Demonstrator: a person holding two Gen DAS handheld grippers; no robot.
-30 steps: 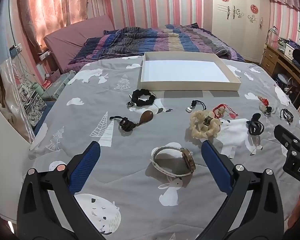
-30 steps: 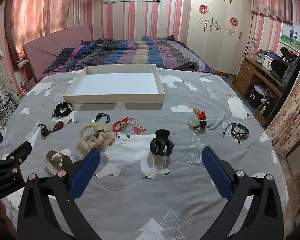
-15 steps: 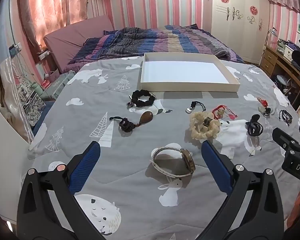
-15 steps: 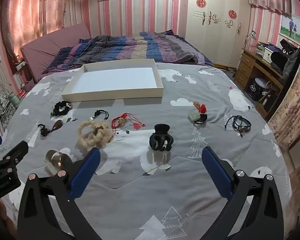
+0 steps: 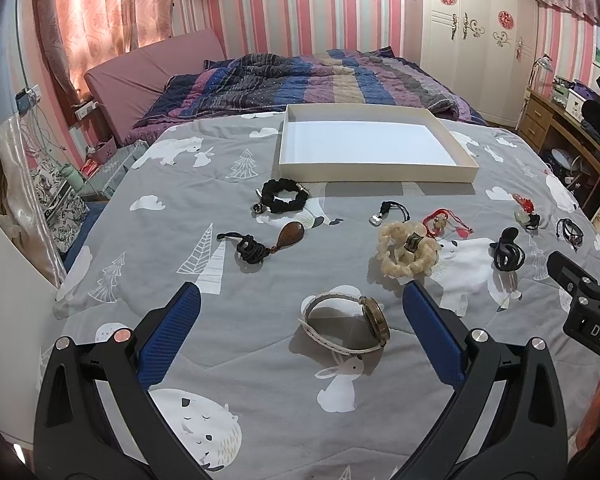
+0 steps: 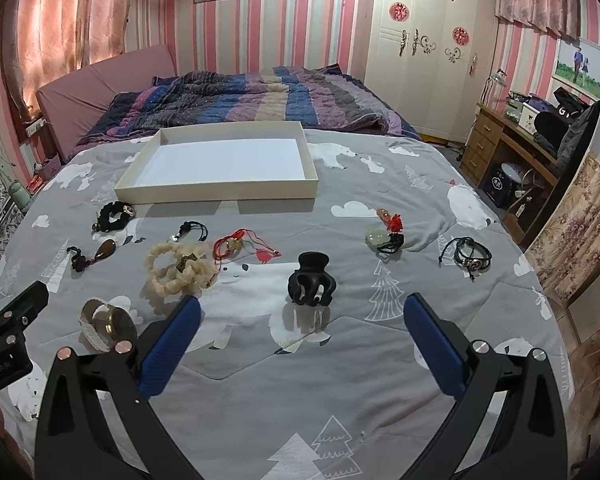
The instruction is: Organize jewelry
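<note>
Both tools are spread wide and hold nothing: the left tool (image 5: 298, 312) hangs over the near part of the bed with the white-strapped wristwatch with a bronze round face (image 5: 346, 324) lying on the quilt between its blue pads, and the right tool (image 6: 300, 316) hangs just short of the black plastic claw hair clip (image 6: 311, 285).

Nothing is in the shallow cream cardboard tray (image 5: 374, 170) yet; it sits at the far side of the grey bear-print quilt (image 5: 228, 344), well apart from both tools. Every piece lies loose in front of it: a black fabric scrunchie (image 5: 284, 196), a brown teardrop pendant on a knotted black cord (image 5: 260, 242), a chunky cream beaded bracelet (image 5: 406, 250), a red string charm (image 5: 444, 222), a pale jade pendant with red beads (image 6: 384, 232) and a black braided cord bracelet (image 6: 470, 256) at the far right.

The step in hand looks like a first pick, most likely the watch. To do it well, the left tool would best come straight down so one pad goes outside the strap loop and the other against the watch face side, closing across the loop rather than along it, since the strap stands partly on edge and may roll. The quilt is soft, so pressing too deep risks pinching fabric with the strap. The right tool could take the claw clip across its body, not its teeth.
</note>
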